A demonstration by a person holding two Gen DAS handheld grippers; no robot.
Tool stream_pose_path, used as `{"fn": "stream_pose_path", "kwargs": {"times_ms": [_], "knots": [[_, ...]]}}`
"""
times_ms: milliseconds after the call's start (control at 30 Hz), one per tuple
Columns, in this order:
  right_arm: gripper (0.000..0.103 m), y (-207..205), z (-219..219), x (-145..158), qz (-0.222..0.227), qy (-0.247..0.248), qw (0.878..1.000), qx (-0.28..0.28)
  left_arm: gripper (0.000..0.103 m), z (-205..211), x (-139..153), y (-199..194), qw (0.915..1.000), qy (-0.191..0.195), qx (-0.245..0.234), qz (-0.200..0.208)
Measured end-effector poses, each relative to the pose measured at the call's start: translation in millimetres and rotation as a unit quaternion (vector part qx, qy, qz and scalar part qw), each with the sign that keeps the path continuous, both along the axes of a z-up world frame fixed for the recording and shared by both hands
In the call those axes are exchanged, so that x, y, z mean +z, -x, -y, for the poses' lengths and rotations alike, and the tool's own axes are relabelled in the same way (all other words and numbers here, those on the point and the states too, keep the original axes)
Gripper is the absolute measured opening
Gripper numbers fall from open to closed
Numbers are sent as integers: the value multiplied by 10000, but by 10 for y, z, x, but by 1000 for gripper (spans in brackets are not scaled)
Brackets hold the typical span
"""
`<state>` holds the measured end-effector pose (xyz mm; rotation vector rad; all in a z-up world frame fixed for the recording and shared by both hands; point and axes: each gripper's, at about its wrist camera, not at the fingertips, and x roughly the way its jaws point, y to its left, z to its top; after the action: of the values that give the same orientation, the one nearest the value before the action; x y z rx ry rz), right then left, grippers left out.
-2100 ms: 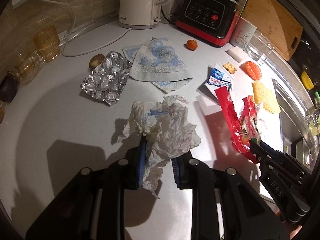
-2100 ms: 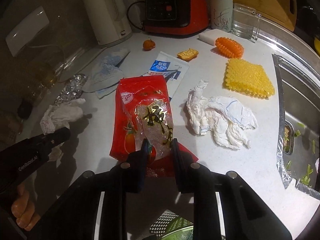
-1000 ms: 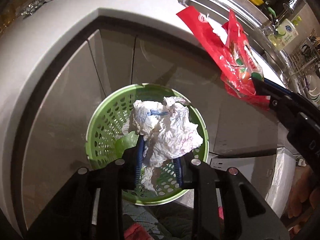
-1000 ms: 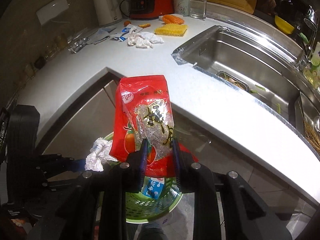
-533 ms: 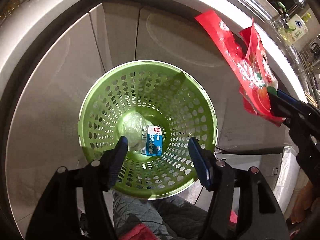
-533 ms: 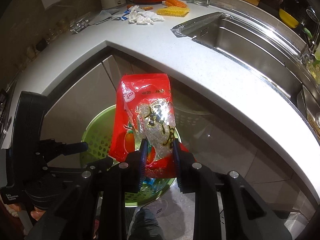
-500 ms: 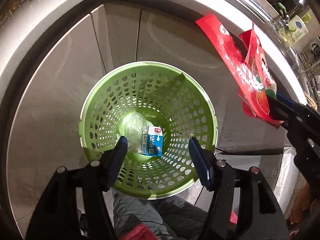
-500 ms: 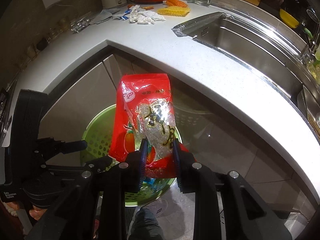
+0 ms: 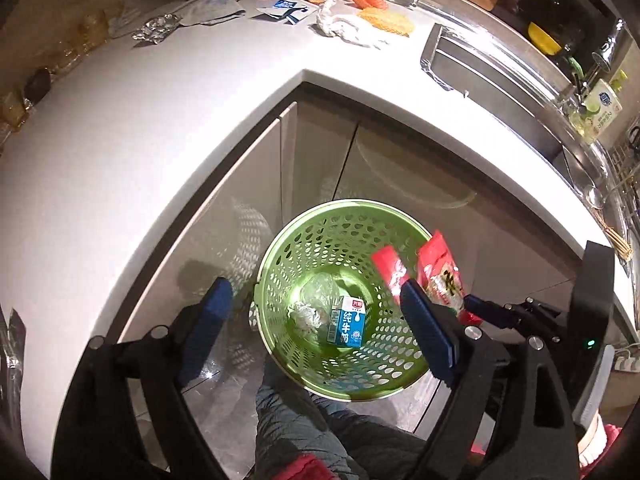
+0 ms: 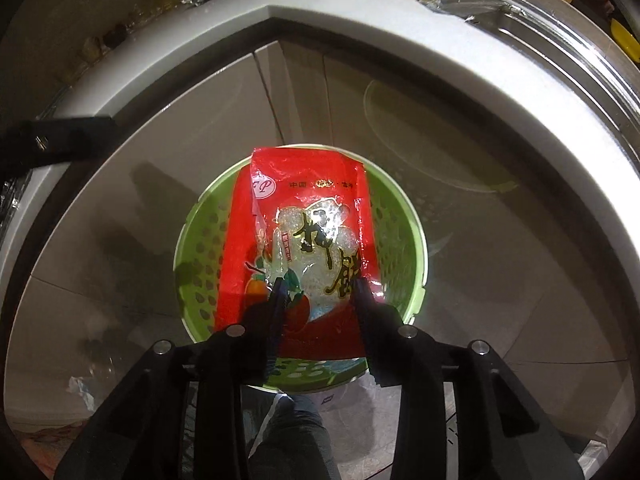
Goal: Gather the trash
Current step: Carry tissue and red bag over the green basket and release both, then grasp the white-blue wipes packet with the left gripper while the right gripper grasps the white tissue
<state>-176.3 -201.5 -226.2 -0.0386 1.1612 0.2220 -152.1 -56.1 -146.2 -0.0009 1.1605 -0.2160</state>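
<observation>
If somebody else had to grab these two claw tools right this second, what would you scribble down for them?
Left gripper: jaws opening, nothing between them, above the green basket.
Right gripper: jaws opening with the red snack bag between them, over the basket.
Done: milk carton and a crumpled wad lie in the basket.
Left: let the bag drop in, then fetch the white tissue, foil and wrappers from the counter.

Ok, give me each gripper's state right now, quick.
Left gripper: jaws opening wide, nothing between them, above the green basket.
Right gripper: jaws opening, red snack bag between them, over the basket.
</observation>
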Motion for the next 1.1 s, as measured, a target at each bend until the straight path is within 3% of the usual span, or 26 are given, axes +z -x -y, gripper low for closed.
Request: {"fn": "stream_pose_path", "kwargs": {"times_ms": [33,100,133,333,800,1100], "knots": [[45,-15,-27,-50,-49,-13,10000,11,82,-10,20,-10,10000,-11,22,-9],[72,-46,-67,-117,-192,-104,9998,-14,82,-17,51,-13,10000,-59,34,-19],[75,-60,-78,-125,-228,-159,9996,-48,82,-29,71,-20,10000,-79,19,-14],[83,-106,-111,133,78,-175,9998,-53,82,-70,221,-53,9999,-147,-9,84],[101,-632,-31,1452,1606,-318,9857,-397,94,-399,827,-582,9966,18,280,774],[101,-1375,-155,1661,1874,-228,9807,-508,95,-765,930,-1204,9935,128,555,987]]}}
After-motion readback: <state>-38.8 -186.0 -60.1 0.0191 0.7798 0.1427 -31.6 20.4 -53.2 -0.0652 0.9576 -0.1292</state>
